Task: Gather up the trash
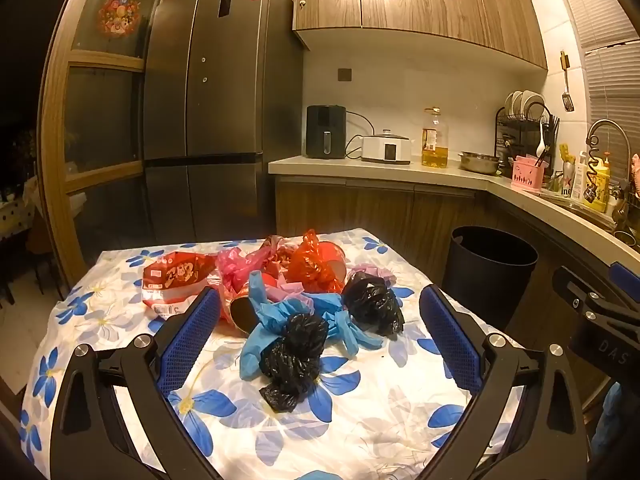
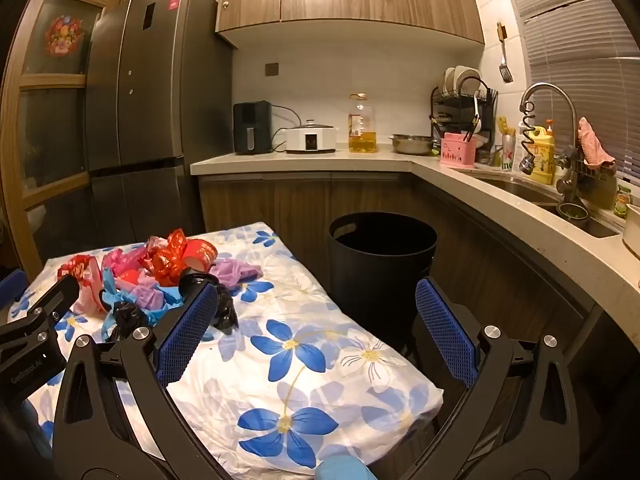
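Note:
A pile of trash lies on the flower-print table (image 1: pixel 360 412): two crumpled black bags (image 1: pixel 294 354) (image 1: pixel 374 306), blue plastic (image 1: pixel 272 320), pink and orange-red bags (image 1: pixel 316 264), and a red snack wrapper (image 1: pixel 176 280). My left gripper (image 1: pixel 320 332) is open and empty, hovering just short of the pile, its fingers either side of it. My right gripper (image 2: pixel 320 332) is open and empty above the table's right part, with the pile (image 2: pixel 160 276) to its left. A black trash bin (image 2: pixel 380 268) (image 1: pixel 492 272) stands on the floor right of the table.
A kitchen counter (image 2: pixel 500 188) with a sink, faucet, bottles, dish rack and appliances wraps around the back and right. A dark fridge (image 1: pixel 216 112) stands behind the table. The right gripper's body shows at the left wrist view's right edge (image 1: pixel 600 320).

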Demonstrator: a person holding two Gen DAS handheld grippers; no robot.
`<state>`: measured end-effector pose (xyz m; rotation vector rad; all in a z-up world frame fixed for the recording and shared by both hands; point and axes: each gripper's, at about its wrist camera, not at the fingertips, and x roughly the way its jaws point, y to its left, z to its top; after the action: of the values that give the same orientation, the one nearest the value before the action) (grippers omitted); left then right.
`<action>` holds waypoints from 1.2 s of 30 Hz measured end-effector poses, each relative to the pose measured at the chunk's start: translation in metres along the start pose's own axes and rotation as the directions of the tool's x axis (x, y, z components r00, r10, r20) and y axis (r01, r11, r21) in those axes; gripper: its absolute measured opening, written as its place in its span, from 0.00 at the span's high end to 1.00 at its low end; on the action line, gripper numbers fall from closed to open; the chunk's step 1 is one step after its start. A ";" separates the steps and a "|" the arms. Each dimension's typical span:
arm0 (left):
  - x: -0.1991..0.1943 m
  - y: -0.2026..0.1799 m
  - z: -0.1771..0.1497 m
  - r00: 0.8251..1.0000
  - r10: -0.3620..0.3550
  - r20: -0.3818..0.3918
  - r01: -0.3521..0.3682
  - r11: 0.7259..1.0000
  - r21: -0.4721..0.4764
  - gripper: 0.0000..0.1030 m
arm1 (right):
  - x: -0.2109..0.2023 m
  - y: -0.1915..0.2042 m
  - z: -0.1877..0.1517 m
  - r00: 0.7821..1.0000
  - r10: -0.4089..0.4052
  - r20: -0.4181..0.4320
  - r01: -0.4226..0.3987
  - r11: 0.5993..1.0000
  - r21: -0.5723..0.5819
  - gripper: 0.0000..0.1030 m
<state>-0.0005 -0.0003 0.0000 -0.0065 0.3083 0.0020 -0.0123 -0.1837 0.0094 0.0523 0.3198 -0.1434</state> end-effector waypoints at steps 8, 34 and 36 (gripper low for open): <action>0.000 0.000 0.000 1.000 0.001 -0.006 -0.001 1.000 -0.002 0.07 | 0.000 -0.001 0.000 1.000 -0.002 -0.003 0.002 1.000 0.000 0.05; 0.000 0.000 0.000 1.000 0.000 -0.007 0.000 1.000 -0.005 0.07 | -0.002 -0.003 0.000 1.000 -0.003 -0.002 0.003 1.000 0.004 0.05; 0.000 0.000 0.000 1.000 0.000 -0.007 0.000 1.000 -0.005 0.07 | -0.002 -0.003 -0.001 1.000 -0.003 -0.002 0.003 1.000 0.003 0.05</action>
<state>-0.0003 -0.0003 0.0000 -0.0115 0.3150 0.0023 -0.0145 -0.1860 0.0089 0.0554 0.3219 -0.1468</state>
